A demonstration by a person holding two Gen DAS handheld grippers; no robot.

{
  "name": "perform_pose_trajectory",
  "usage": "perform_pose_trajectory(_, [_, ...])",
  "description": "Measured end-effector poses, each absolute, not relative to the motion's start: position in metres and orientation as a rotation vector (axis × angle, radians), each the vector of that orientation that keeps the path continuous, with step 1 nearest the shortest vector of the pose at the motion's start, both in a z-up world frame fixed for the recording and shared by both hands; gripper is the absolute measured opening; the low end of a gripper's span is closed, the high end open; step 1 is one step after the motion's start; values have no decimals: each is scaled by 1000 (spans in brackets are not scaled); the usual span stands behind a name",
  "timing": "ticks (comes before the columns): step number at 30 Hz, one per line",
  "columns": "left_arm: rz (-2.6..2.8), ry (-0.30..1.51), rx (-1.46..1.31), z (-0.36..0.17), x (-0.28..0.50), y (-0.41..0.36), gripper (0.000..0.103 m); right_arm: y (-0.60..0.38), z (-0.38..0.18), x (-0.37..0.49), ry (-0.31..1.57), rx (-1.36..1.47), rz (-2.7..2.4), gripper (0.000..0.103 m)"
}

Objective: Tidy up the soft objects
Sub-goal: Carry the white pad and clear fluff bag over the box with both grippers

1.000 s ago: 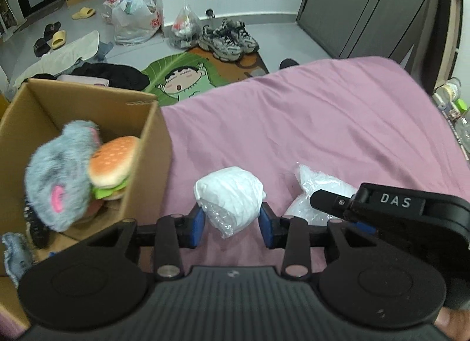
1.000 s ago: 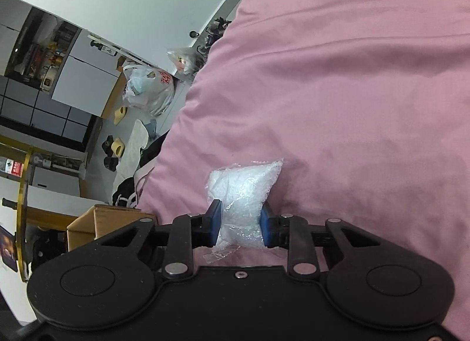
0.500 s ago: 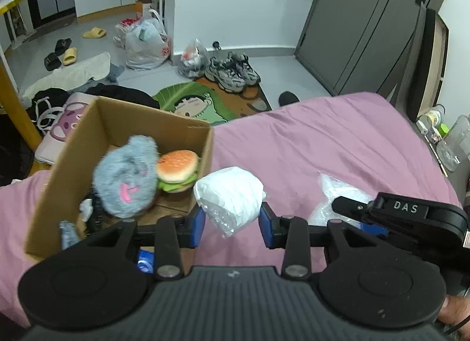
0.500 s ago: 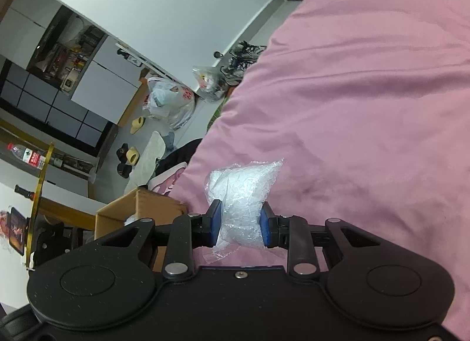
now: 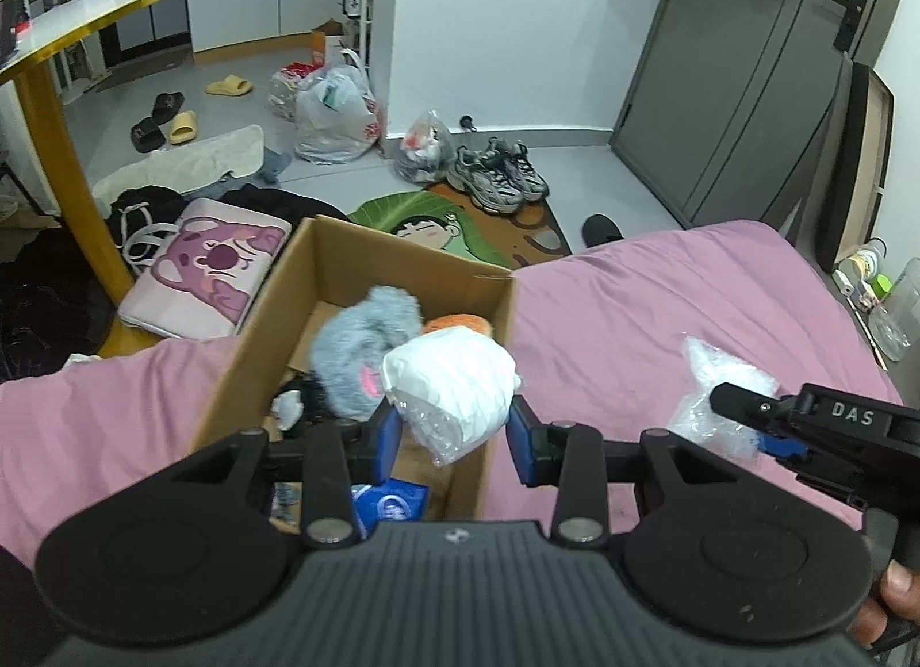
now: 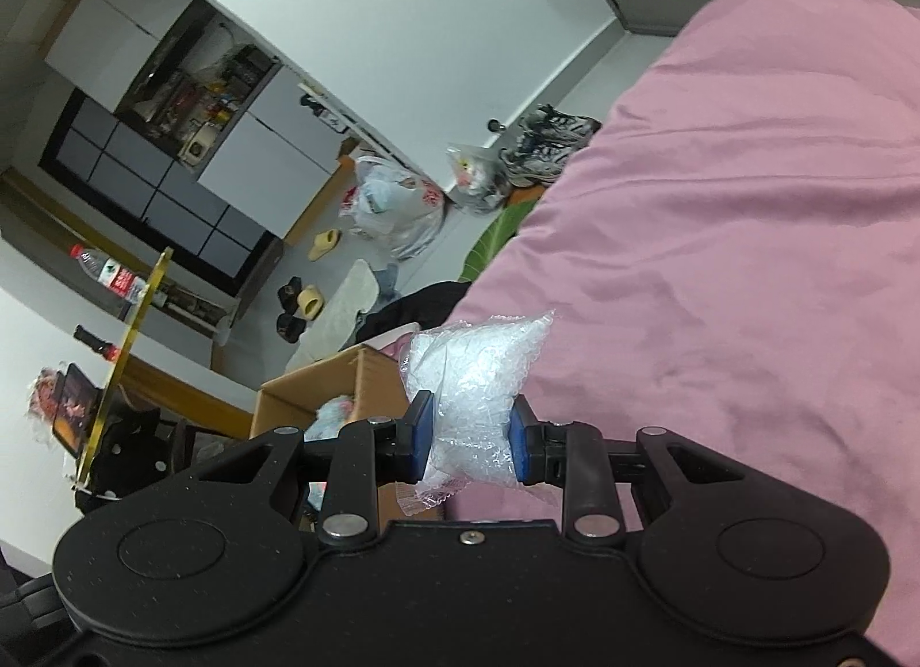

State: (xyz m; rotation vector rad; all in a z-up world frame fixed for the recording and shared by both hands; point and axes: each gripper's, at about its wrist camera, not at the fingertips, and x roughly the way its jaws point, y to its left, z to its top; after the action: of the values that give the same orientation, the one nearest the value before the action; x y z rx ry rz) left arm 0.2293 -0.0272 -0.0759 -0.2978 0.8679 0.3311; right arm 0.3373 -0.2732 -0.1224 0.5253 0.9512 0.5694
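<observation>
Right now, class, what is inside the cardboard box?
Inside the cardboard box lie a grey plush toy, an orange burger toy and a blue packet. The white bundle in the left gripper covers the rest.

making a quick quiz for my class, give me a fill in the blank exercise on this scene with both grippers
1. The left gripper is shut on a white ____ soft bundle.
2. The right gripper is shut on a clear ____ packet of white filling.
3. The fluffy grey plush toy lies inside the brown ____ box.
4. The box sits on a ____ bedsheet.

Missing words: plastic-wrapped; plastic; cardboard; pink
</observation>
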Motion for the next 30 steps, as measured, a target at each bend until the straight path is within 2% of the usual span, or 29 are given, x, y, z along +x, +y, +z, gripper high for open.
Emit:
perform_pose_trajectory(10, [361, 873, -303, -78, 212, -6, 38, -253, -112, 326, 930, 485, 638, 27])
perform_pose_trajectory(30, [371, 989, -371, -126, 219, 17, 38, -229, -116, 324, 955, 451, 686, 27])
